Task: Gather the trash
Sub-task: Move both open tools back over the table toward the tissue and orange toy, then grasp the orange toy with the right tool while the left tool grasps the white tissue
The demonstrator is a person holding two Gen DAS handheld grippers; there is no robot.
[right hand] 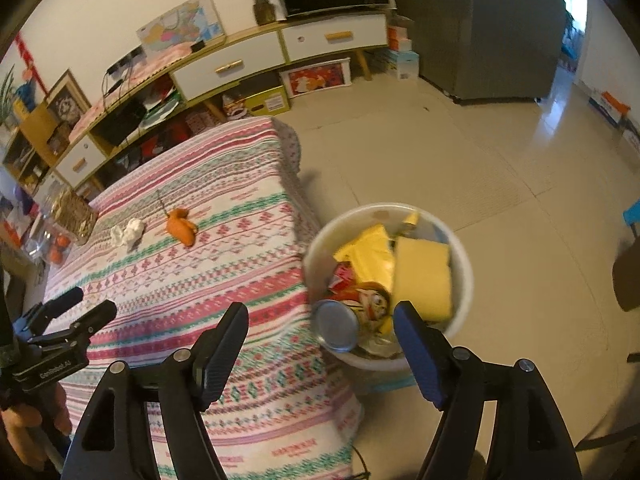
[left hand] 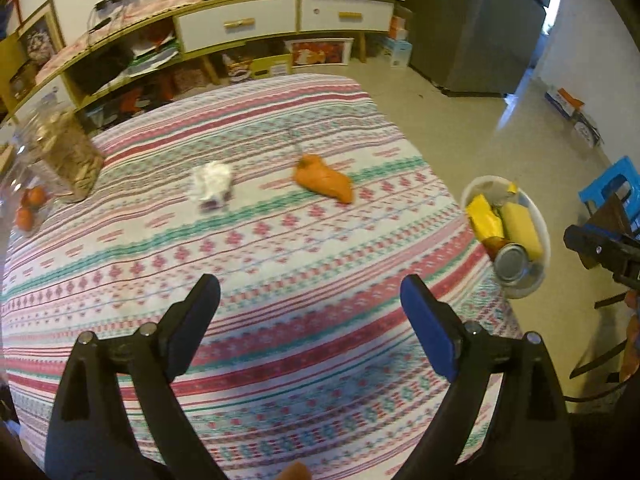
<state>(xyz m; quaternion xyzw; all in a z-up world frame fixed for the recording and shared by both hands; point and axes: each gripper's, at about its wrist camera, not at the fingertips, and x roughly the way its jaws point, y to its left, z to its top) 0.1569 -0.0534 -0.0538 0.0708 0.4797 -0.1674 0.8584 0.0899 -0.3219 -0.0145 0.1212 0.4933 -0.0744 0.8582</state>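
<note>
A crumpled white tissue (left hand: 211,187) and an orange peel (left hand: 325,179) lie on the striped tablecloth (left hand: 256,280); both also show in the right wrist view, the tissue (right hand: 127,232) left of the peel (right hand: 182,225). A white trash bin (left hand: 538,216) stands on the floor by the table's right edge, holding yellow wrappers and a can (left hand: 510,266). My left gripper (left hand: 310,300) is open and empty above the near table. My right gripper (right hand: 320,328) is open and empty just above the bin (right hand: 466,276), over the can (right hand: 336,326).
A clear jar (left hand: 66,156) and oranges (left hand: 30,208) stand at the table's left end. A long cabinet (left hand: 240,28) runs along the back wall, a grey fridge (left hand: 480,28) at right. A blue stool (left hand: 612,188) stands on the floor right of the bin.
</note>
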